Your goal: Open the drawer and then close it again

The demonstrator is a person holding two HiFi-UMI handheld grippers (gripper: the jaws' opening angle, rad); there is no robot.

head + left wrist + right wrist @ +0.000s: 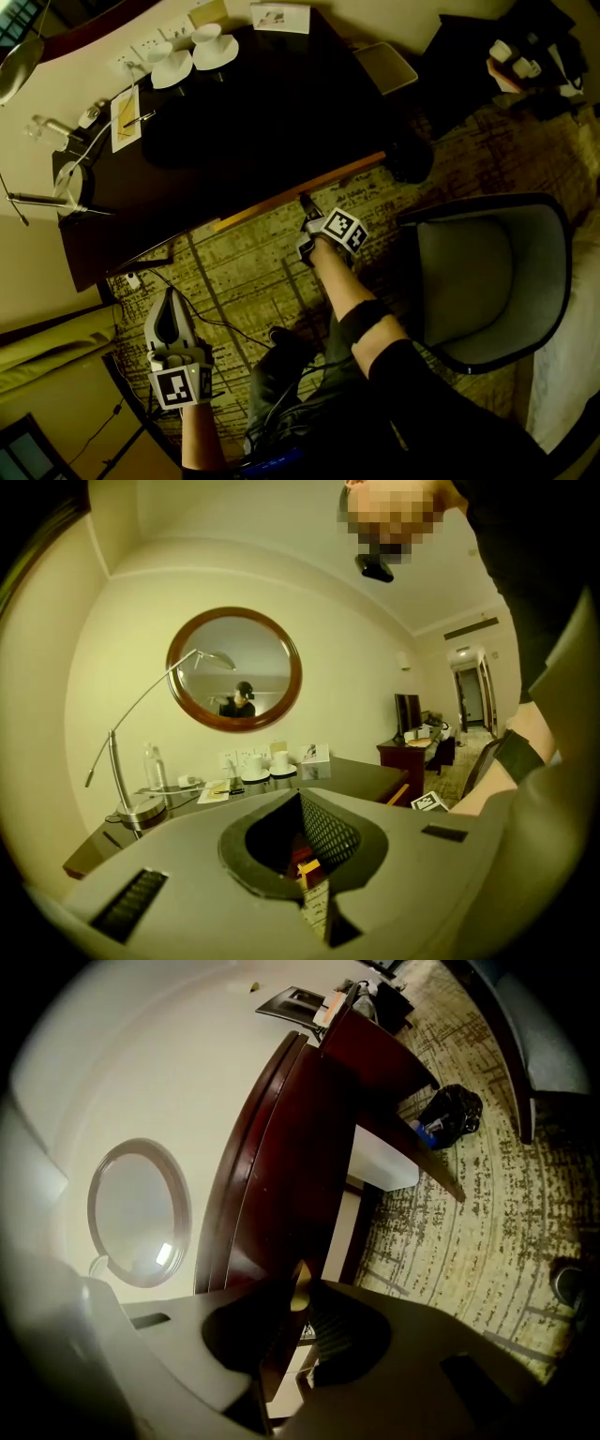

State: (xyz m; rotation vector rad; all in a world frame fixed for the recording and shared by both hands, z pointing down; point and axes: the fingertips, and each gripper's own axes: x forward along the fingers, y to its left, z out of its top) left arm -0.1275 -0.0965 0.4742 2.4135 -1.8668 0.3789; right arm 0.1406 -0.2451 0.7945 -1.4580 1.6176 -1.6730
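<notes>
The drawer (pixel 281 199) sat under the front edge of the dark desk (pixel 272 103). From above it showed only as a pale wooden strip, and how far out it stood was hard to judge. The right gripper (pixel 306 201) met that strip, its jaws narrowed onto a dark wooden edge. A small brass-coloured piece (pixel 298 1288) lay between them, too dim to identify. The left gripper (pixel 170 300) hung well apart, low over the patterned carpet (pixel 244 262), jaws pressed together with nothing in them. Its arm was cut off at the bottom of the head view. Most of the desk top was lost in shadow, with two white cups (pixel 197 52) at its far edge. A grey chair (pixel 487 277) stood beside the person's right arm.
</notes>
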